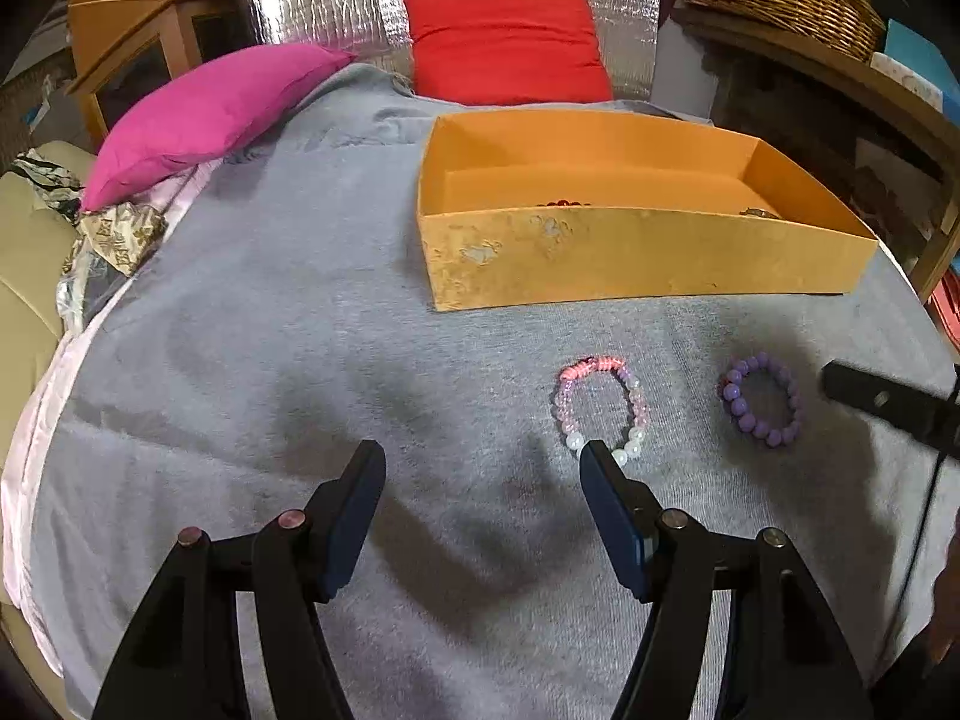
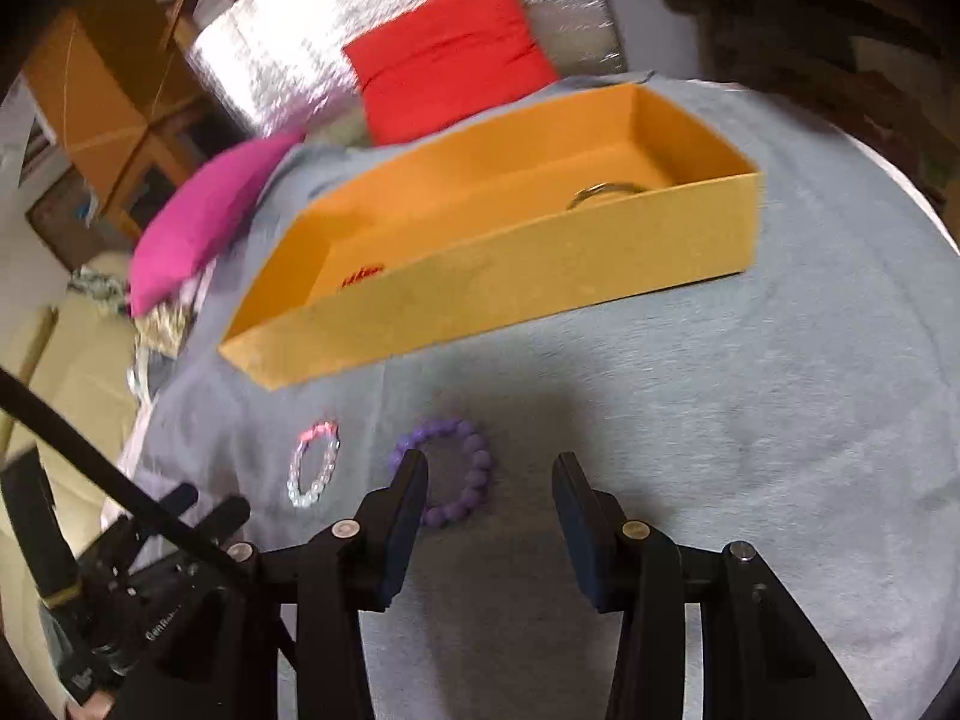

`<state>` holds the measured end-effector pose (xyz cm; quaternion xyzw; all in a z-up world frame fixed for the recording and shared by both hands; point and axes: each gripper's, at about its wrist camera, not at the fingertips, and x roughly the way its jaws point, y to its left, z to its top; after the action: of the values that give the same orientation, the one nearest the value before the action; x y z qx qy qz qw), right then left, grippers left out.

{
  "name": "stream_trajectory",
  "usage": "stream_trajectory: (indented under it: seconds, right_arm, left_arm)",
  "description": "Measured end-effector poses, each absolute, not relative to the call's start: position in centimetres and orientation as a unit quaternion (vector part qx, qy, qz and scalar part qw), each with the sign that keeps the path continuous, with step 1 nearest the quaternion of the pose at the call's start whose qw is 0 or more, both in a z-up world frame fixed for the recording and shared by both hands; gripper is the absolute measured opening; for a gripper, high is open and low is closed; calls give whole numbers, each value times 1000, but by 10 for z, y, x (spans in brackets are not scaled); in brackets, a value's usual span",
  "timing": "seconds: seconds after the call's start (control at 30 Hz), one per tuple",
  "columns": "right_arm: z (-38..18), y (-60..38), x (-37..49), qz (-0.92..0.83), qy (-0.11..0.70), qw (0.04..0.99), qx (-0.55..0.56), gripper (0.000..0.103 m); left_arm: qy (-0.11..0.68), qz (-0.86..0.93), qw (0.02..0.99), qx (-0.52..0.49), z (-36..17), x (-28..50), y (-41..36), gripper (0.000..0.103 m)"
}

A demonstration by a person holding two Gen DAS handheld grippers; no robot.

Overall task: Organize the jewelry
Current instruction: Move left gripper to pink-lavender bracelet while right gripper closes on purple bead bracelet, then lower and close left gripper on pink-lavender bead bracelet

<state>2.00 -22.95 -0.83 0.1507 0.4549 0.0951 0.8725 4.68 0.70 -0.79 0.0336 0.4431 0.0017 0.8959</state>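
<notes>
Right wrist view: right gripper (image 2: 489, 468) spread, purple bracelet (image 2: 447, 471) beside its left finger, probably lining up; left gripper (image 1: 483, 459) spread too.

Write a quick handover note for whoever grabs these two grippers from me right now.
Left hand-held gripper: open, empty, low over the grey cloth, its right finger just in front of the pink bracelet.
Right hand-held gripper: open, empty, its left finger overlapping the purple bracelet.
Both bracelets lie flat on the cloth, in front of the orange box, apart from each other.
Done: the box already holds a red beaded piece at one end and a metal ring-like piece at the other.
Left: pick up each bracelet and put it in the box.
</notes>
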Motion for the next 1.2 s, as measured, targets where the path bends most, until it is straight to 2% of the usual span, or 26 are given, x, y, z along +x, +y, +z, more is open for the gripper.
stream_trajectory:
  seconds: [0.1,0.2,0.27,0.3,0.73,1.2]
  right_arm:
    - [-17,-209,30,103,469,870,117,44]
    - [-29,-197,36,93,493,862,79,30]
    - [-34,-191,37,71,494,866,40,14]
    - [-33,-190,36,69,491,868,30,12]
    - [-28,-262,32,25,501,857,116,10]
    - [-33,-270,38,22,524,842,129,14]
  left_arm:
    - [449,3,893,40,-11,54,2,68]
    - [454,-3,890,36,-13,55,-2,68]
    - [456,-9,889,36,-14,55,-6,68]
    - [456,-11,889,37,-15,55,-8,68]
    - [466,-65,882,18,-21,59,-26,68]
    - [481,-82,873,-15,-32,72,-26,68]
